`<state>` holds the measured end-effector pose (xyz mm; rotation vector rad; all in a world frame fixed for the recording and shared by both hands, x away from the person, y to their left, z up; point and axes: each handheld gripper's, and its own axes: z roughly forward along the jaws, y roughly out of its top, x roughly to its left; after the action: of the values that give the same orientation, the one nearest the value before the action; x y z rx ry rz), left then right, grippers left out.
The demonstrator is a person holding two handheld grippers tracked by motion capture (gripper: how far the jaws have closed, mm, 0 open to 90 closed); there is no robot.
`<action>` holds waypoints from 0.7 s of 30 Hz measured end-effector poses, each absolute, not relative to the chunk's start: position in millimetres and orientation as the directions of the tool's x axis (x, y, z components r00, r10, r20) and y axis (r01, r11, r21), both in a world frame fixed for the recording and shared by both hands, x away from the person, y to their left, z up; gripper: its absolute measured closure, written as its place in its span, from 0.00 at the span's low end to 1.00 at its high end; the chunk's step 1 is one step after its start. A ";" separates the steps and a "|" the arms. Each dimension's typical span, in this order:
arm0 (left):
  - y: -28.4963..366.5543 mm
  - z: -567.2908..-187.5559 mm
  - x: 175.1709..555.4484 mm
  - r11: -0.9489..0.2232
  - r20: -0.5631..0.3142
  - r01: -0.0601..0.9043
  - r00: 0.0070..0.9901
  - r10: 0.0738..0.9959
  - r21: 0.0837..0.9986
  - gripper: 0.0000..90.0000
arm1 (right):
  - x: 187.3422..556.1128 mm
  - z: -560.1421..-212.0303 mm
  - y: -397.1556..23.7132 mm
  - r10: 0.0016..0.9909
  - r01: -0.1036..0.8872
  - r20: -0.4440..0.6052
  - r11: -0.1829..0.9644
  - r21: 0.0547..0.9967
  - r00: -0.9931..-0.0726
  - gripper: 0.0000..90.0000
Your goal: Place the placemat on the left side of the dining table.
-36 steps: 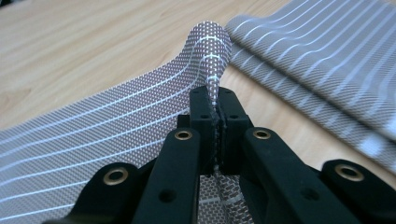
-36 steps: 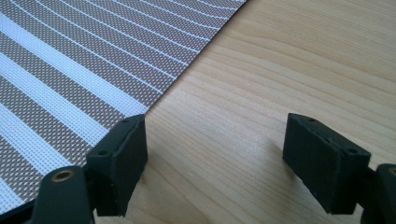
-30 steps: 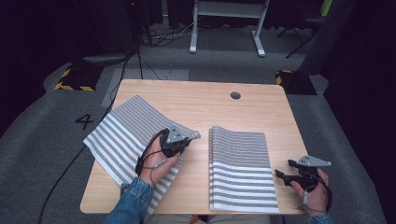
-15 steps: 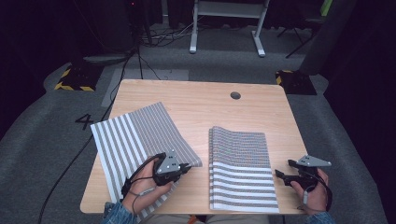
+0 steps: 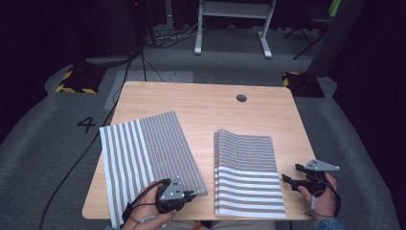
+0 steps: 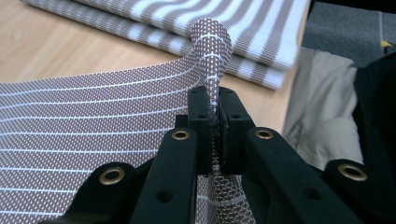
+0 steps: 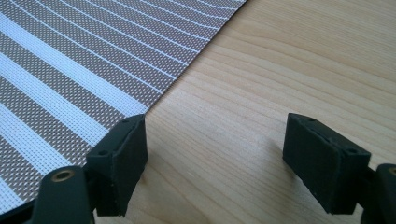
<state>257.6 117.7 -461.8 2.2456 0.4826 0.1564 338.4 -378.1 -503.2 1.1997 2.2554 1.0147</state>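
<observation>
At the near edge of the wooden counter (image 5: 201,103), the left gripper (image 5: 184,196) pinches the near right corner of the left striped mat (image 5: 148,153); in the left gripper view its jaws are clamped together on a raised curl of the weave (image 6: 211,44). That mat lies flat, its long axis running from the near edge away and slightly leftward, with its broad white stripes along the left side and a near left corner hanging just over the counter's edge. The right gripper (image 5: 293,173) rests at the near right, jaws spread wide and empty, just beside the stack of striped mats (image 5: 246,175). The stack's long axis runs near to far, broad stripes nearest. Farther off, a round hole (image 5: 241,98) sits in the counter.
</observation>
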 end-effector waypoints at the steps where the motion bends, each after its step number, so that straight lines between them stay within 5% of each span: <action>1: 117.1 -463.7 254.8 -0.593 -0.055 0.295 0.920 0.388 0.749 0.95 | 338.4 -503.2 -378.1 0.830 0.548 -0.004 0.371 0.750 -0.557 0.25; 9: 119.9 -474.5 242.9 -0.632 -0.146 0.347 0.926 0.348 0.693 0.91 | 338.4 -503.2 -378.1 0.830 0.548 -0.004 0.371 0.750 -0.557 0.25; 12: 118.8 -476.8 240.1 -0.607 -0.210 0.389 0.914 0.346 0.693 0.67 | 338.4 -503.2 -378.1 0.830 0.548 -0.004 0.371 0.750 -0.557 0.25; 17: 123.4 -465.7 238.8 -0.551 -0.224 0.436 0.884 0.410 0.712 0.46 | 338.4 -503.2 -378.1 0.830 0.548 -0.004 0.371 0.750 -0.557 0.25; 21: 135.9 -456.9 240.5 -0.466 -0.190 0.491 0.810 0.554 0.736 0.41 | 338.4 -503.2 -378.1 0.830 0.548 -0.004 0.371 0.750 -0.557 0.25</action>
<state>240.5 135.9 -456.9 2.1473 0.7669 0.0950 338.4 -378.1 -503.2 1.1995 2.2554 1.0148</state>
